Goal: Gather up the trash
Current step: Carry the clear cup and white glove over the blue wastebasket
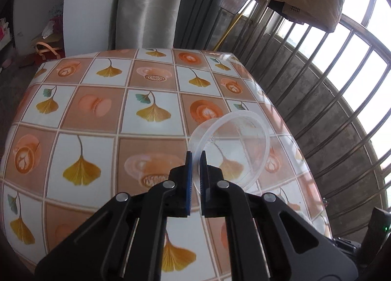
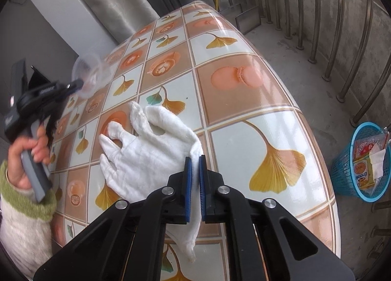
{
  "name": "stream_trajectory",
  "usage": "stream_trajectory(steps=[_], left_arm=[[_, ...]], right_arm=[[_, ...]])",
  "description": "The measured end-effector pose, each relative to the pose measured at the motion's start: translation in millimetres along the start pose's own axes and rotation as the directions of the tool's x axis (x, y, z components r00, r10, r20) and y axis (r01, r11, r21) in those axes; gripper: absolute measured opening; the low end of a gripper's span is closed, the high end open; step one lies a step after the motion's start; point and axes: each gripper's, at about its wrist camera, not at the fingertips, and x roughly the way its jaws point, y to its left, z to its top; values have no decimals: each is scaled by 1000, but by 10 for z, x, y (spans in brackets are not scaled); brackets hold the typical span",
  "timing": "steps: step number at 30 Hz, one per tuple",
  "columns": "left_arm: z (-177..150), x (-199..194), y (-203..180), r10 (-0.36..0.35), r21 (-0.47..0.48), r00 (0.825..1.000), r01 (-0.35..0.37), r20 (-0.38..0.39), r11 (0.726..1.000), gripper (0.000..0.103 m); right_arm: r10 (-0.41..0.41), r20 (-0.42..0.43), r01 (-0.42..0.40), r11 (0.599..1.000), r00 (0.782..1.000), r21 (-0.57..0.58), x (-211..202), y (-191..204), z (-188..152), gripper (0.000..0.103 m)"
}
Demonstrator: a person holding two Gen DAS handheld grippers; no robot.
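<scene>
The left gripper (image 1: 196, 156) has its fingers closed tight on the rim of a clear plastic cup (image 1: 232, 149), held tilted above the surface (image 1: 97, 100). The right gripper (image 2: 195, 161) has its fingers pinched shut on the edge of a white glove (image 2: 146, 149) lying on the surface. A blue basket (image 2: 342, 178) with wrappers stands on the floor beside it.

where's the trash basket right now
The blue basket stands on the concrete floor at the right edge of the right wrist view, just off the table, below the railing, with wrappers already inside.
</scene>
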Motion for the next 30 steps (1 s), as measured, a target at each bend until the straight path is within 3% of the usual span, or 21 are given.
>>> stream_trajectory(steps=[8,10,12,14,17,20,23,30], left_arm=[[-474,-396,162,-1,-20,1000,1,-16,1000,4],[-583,-478,206,5,-32,1000,-5,-17,999,4],[-660,-545,228,17,-32,1000,-18,-19,999,4],[-726,-624,230,32,-24,999,-32,-13,999,4],[-794,-725,186,65,11,998,-65,1,998,4],[-846,-809,103,108,69,994,-109,24,992,4],[-896,-869,17,140,119,989,-145,45,982,4],[-974,-949,-59,151,146,987,-158,58,977,4]], right_arm=[[66,-8,-65,994,998,89,-28,-127,4,9],[83,-15,-81,993,996,88,-19,-115,11,17],[90,-12,-89,993,996,78,-16,-74,3,32],[72,-8,-72,997,997,41,-2,4,-12,39],[-7,15,7,999,1000,-54,16,159,-61,42],[-85,53,91,987,995,-131,25,287,-118,41],[-173,85,187,964,981,-188,48,386,-152,28],[-155,106,171,971,982,-168,-78,396,-163,7]])
